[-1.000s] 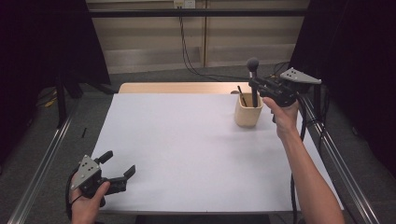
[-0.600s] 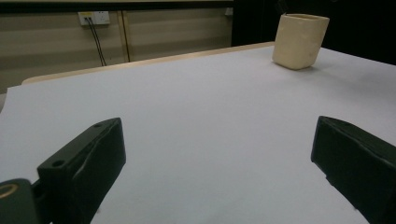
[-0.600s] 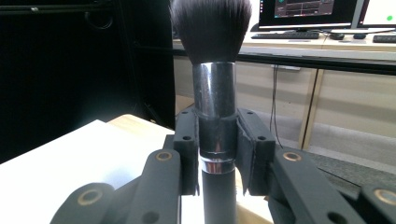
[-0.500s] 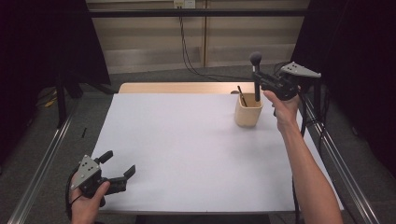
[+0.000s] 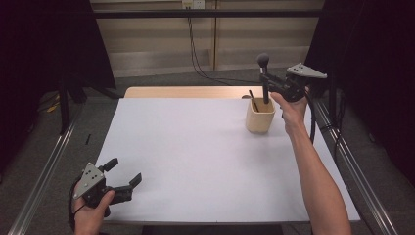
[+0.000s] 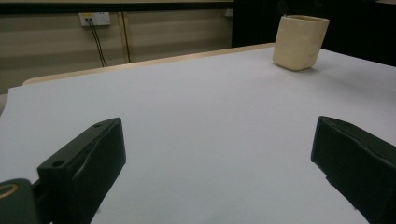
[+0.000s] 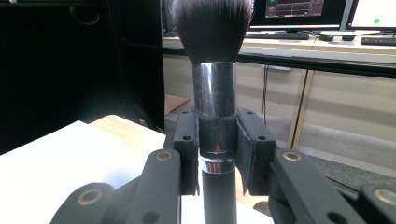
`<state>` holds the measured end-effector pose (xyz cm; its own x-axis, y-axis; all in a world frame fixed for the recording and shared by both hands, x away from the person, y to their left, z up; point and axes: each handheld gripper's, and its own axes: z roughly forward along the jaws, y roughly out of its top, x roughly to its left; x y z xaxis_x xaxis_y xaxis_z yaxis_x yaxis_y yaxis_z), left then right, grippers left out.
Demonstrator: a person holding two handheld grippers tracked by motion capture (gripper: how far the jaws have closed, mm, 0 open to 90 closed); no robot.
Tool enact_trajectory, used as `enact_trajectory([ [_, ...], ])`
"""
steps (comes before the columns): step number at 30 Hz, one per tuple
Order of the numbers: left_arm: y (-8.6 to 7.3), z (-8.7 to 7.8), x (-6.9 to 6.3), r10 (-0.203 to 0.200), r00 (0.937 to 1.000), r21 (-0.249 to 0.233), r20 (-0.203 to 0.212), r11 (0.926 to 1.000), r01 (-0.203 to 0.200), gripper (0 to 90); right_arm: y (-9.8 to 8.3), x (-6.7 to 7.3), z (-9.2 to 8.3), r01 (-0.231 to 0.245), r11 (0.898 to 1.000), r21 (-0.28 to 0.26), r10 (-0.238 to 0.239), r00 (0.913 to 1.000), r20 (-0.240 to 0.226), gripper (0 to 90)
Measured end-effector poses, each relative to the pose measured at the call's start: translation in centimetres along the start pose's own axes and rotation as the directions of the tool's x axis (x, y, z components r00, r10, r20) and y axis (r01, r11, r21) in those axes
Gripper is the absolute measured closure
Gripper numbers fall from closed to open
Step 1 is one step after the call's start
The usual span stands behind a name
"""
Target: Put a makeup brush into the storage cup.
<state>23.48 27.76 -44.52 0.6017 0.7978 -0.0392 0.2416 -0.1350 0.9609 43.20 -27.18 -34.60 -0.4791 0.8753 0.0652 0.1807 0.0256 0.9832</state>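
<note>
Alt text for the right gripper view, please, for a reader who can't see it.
The right gripper clamps a makeup brush upright by its silver ferrule, dark bristles at the top. Behind it are a corner of the white table, wall panels and a desk with monitors.

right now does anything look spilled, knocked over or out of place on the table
Nothing stands out. The beige holder stands upright on the white table with a thin stick leaning inside it. The right gripper holds the makeup brush upright, bristles up, above the holder. The left gripper is open near the table's front edge.
</note>
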Motion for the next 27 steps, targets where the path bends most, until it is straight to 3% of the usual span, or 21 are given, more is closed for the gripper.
enact_trajectory([
  [27,0.0,0.0,0.0,0.001,1.0000,0.000,0.004,1.0000,-0.001,3.2,-3.0,-0.8,0.5,-0.023,0.998,0.051,0.023,0.9997,0.001,71.8],
])
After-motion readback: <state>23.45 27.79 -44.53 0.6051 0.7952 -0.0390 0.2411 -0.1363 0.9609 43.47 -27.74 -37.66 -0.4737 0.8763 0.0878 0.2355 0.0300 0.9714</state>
